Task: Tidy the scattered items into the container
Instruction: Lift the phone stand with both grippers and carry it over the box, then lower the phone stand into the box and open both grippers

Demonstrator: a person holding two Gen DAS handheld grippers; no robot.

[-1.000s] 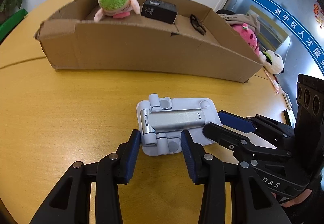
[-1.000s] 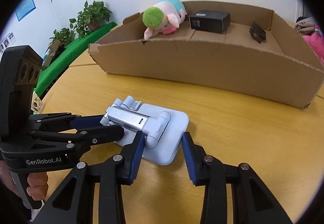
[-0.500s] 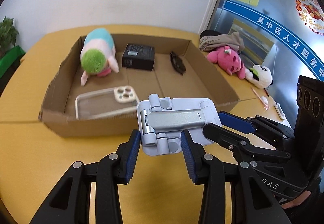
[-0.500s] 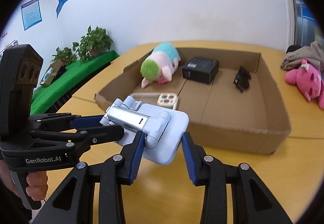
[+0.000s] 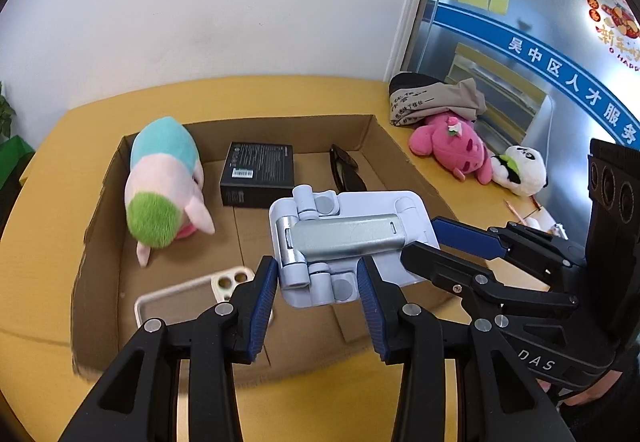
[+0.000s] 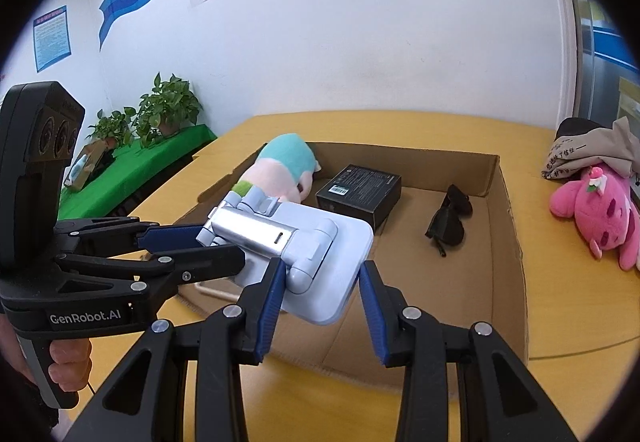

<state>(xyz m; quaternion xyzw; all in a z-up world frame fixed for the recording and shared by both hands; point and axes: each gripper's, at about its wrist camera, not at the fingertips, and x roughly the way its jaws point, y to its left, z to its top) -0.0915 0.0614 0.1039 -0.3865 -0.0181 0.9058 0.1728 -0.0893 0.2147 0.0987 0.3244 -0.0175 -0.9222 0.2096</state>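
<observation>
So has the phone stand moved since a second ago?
Yes. The phone stand, held by both grippers, has gone up off the table and toward the cardboard box; it now hangs over the box's near wall.

bright even light, fisheye-warped edges, sharp

Matt plastic, brushed metal, raw cardboard

We see the phone stand (image 5: 348, 242) in smooth pale matt plastic with a satin metal arm, the cardboard box (image 5: 404, 158) rough and brown, the plush toy (image 5: 160, 182) fuzzy, the table (image 5: 44, 242) smooth yellow wood, blue gripper pads (image 5: 262, 294) ribbed
</observation>
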